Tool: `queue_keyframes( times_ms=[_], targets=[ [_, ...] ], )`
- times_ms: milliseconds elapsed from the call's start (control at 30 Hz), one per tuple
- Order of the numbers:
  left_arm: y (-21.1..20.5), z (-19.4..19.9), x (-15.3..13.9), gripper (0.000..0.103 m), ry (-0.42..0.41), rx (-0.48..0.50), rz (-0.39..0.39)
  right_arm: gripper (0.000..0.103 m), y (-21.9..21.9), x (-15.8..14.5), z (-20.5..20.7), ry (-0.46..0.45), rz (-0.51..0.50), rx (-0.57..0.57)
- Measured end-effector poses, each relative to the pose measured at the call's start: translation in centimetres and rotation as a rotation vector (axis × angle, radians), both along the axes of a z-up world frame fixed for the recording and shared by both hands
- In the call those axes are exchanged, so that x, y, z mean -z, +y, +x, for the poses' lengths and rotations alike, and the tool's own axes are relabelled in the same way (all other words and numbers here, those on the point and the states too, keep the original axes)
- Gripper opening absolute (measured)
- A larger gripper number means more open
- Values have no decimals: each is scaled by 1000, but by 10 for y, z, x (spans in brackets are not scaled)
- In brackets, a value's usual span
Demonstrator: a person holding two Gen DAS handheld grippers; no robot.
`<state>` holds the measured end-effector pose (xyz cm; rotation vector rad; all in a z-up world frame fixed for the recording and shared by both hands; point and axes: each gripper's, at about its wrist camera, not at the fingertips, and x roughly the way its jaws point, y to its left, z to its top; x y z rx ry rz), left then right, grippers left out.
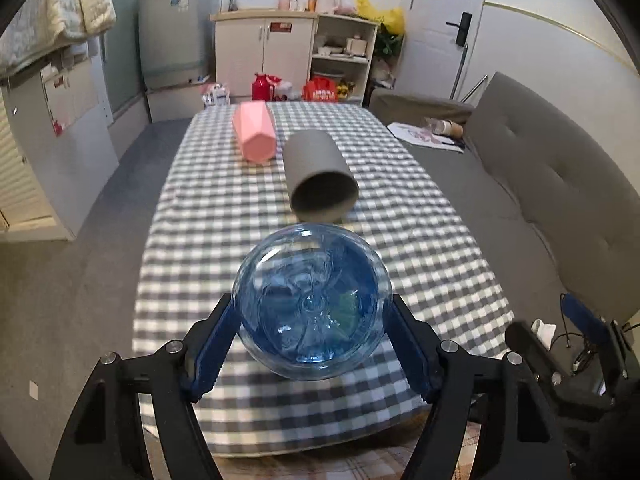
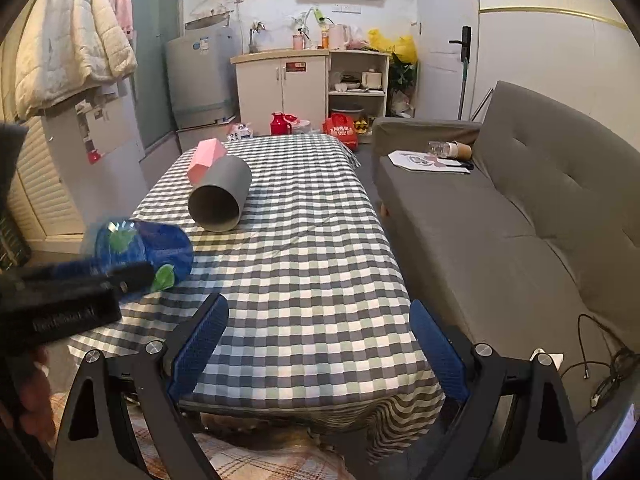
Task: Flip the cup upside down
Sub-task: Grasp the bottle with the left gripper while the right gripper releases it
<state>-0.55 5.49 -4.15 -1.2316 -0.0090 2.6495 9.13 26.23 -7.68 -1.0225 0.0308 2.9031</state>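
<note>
blue cup (image 1: 312,306) sideways above table, clamped in left tool (image 1: 312,340); right tool (image 2: 320,344) level, fingers apart

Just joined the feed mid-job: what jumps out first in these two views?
The blue cup, clamped base-first in the left gripper above the near end of the checked tablecloth. Beyond it a grey cup lies on its side, mouth toward us, with a pink cup lying behind. The right gripper hangs open, holding nothing.
</note>
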Motion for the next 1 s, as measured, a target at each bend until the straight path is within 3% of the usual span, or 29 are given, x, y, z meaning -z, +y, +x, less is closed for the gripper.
queue_keyframes(
  times_ms=[167, 467, 633, 867, 1000],
  targets=[
    [-3, -18, -1, 75, -27, 9, -5, 92, -7, -1, -1, 3, 6, -15],
    [-2, -20, 1, 77, 5, 34, -4, 92, -10, 0, -4, -3, 0, -21],
    [-3, -21, 7, 83, 25, 57, -51, 92, -11, 0, -7, -8, 8, -20],
    [-4, -30, 33, 83, -2, 73, -84, 92, -14, 3, -13, -21, 15, -24],
    [-3, -39, 46, 80, -15, 99, -55, 92, -18, 5, -18, -32, 20, -34]
  ],
)
